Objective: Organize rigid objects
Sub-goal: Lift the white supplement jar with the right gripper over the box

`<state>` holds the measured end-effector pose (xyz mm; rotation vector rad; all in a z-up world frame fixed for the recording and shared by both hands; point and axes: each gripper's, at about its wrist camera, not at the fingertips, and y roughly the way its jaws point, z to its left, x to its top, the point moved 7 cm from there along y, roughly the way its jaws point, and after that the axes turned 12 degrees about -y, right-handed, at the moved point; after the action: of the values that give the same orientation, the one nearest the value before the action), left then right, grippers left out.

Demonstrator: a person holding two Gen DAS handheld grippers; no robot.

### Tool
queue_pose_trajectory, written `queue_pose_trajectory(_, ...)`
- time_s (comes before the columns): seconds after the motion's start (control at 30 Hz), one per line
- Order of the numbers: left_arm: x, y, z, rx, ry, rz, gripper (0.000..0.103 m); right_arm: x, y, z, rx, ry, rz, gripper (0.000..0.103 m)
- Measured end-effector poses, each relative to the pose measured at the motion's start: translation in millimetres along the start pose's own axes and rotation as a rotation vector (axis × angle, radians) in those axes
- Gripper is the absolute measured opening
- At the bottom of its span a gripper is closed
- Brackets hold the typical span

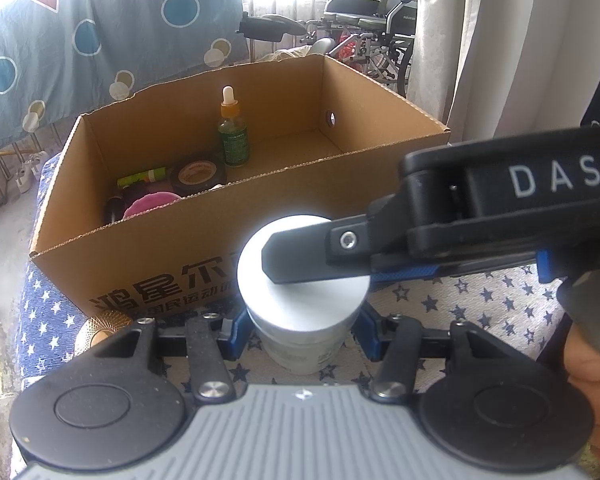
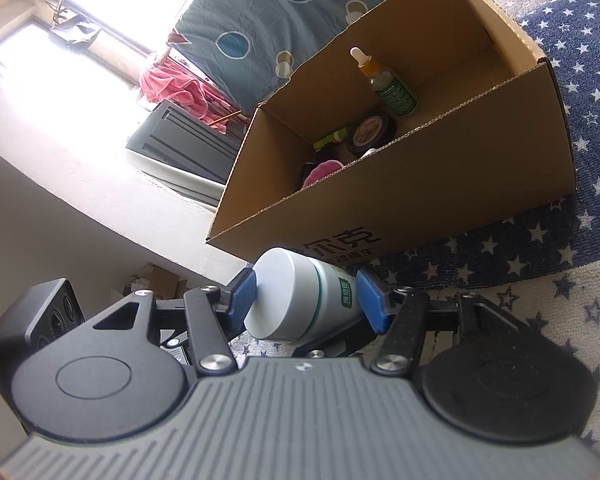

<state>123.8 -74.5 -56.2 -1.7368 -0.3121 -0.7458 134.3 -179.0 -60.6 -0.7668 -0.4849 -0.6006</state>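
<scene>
A white bottle (image 1: 308, 300) with a wide white cap stays upright just in front of the cardboard box (image 1: 160, 248). My left gripper (image 1: 305, 332) is shut on its body, a blue pad on either side below the cap. Reaching in from the right, the right gripper's upper finger (image 1: 300, 256) lies across the cap. In the right wrist view the bottle (image 2: 296, 296) spans my right gripper (image 2: 309, 300), one pad on the cap, the other at the labelled base end. The box (image 2: 420, 192) holds a green dropper bottle (image 1: 233, 136), a black tape roll (image 1: 198, 174), a green tube and a pink item.
Box and bottle rest over a blue and white star-patterned cover (image 1: 480, 300). A gold ribbed object (image 1: 100, 328) lies by the box's near left corner. A patterned sheet hangs behind, a wheelchair (image 1: 364, 24) and a curtain stand at the back right. A hand (image 1: 588, 364) holds the right gripper.
</scene>
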Motion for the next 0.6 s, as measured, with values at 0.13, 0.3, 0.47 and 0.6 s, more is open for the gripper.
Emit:
queue_pose_trajectory(0.13, 1, -6, -1, 0.001, 0.000, -0.011, 0.054, 0, -2, 6, 0.005, -0.009, -0.010, 0.056)
queue_pose_trajectory(0.3, 2, -17, -3, 0.003, 0.005, -0.033, 0.054, 4, -12, 13, 0.014, -0.024, -0.027, 0.057)
queue_pose_trajectory(0.47, 4, -31, -6, 0.005, 0.009, -0.059, 0.054, 6, -23, 22, 0.022, -0.045, -0.048, 0.057)
queue_pose_trajectory(0.6, 6, -45, -10, 0.006, 0.013, -0.084, 0.054, 7, -35, 33, 0.031, -0.066, -0.068, 0.057)
